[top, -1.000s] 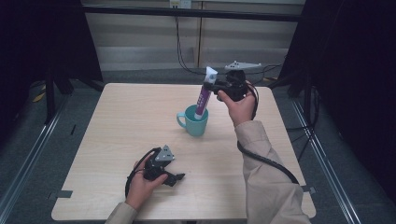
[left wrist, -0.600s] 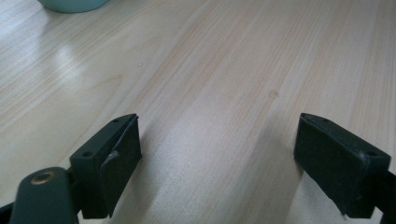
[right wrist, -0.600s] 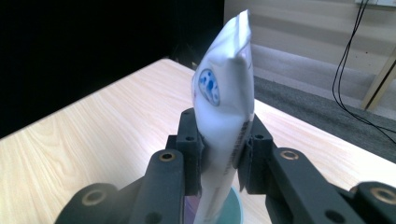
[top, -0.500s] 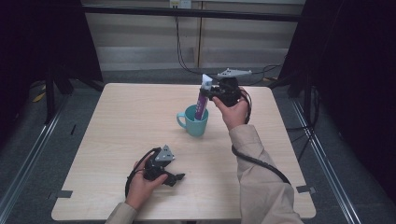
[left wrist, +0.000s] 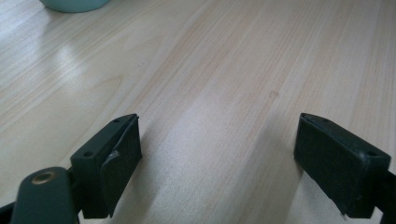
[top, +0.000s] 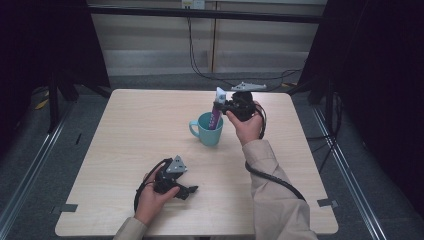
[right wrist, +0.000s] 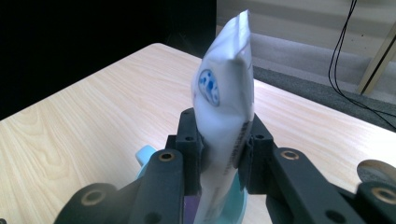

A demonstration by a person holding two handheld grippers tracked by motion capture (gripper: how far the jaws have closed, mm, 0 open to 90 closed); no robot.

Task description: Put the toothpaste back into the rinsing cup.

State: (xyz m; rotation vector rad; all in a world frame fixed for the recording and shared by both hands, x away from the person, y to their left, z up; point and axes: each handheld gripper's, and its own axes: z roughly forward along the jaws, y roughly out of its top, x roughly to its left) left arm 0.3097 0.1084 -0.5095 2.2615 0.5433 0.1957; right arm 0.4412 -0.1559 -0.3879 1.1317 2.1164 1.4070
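Now the right claw is closed on a white and purple tube, near its flat crimped end, and the tube's lower part stands inside the teal mug at the middle of the table. Closer to the person, the left claw rests on the table with its jaws wide apart and nothing between them.

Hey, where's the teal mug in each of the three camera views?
High view: the teal mug stands mid-table, tube in it.
Left gripper view: top left corner, just its base.
Right gripper view: bottom centre, its rim behind the right gripper.
Shared landmark: the wooden table.
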